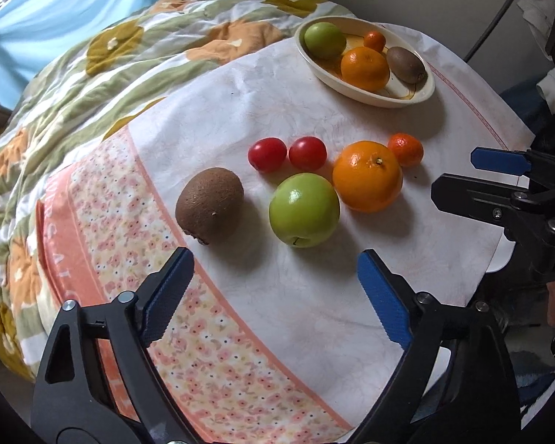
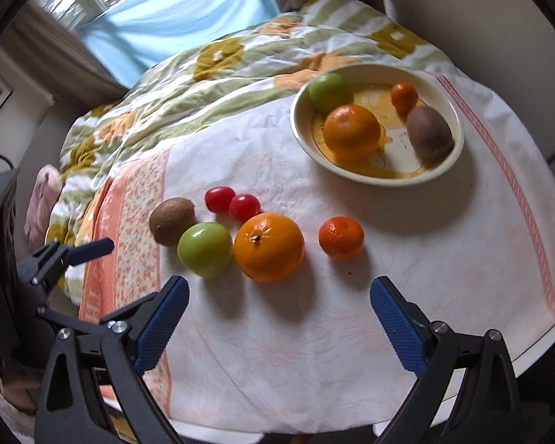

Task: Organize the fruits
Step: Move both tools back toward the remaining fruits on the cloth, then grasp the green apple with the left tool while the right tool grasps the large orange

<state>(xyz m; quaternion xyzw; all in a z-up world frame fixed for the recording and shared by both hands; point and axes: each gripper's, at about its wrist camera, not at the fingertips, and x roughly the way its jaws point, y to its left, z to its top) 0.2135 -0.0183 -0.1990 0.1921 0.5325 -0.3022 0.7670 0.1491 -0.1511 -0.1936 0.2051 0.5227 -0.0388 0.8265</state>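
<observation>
Six loose fruits are sitting mid-table, near of the bowl [image 2: 376,179]; both claws, left claw [image 1: 275,292] and right claw [image 2: 279,322], are hanging open and empty. Cherry tomatoes [image 1: 267,154] are probably squashing easily, so pinch lightly; the orange [image 2: 269,246] and green apple [image 1: 304,210] are firm, heavier, likely slippery, best held across their middles

Our left tongs [image 1: 275,296] hang spread wide and empty over the cloth-covered counter [image 1: 314,314]. Just ahead we see a kiwi [image 1: 209,204] and a green apple [image 1: 304,209] apart; a bowl [image 1: 418,98] of fruit sits beyond.
</observation>
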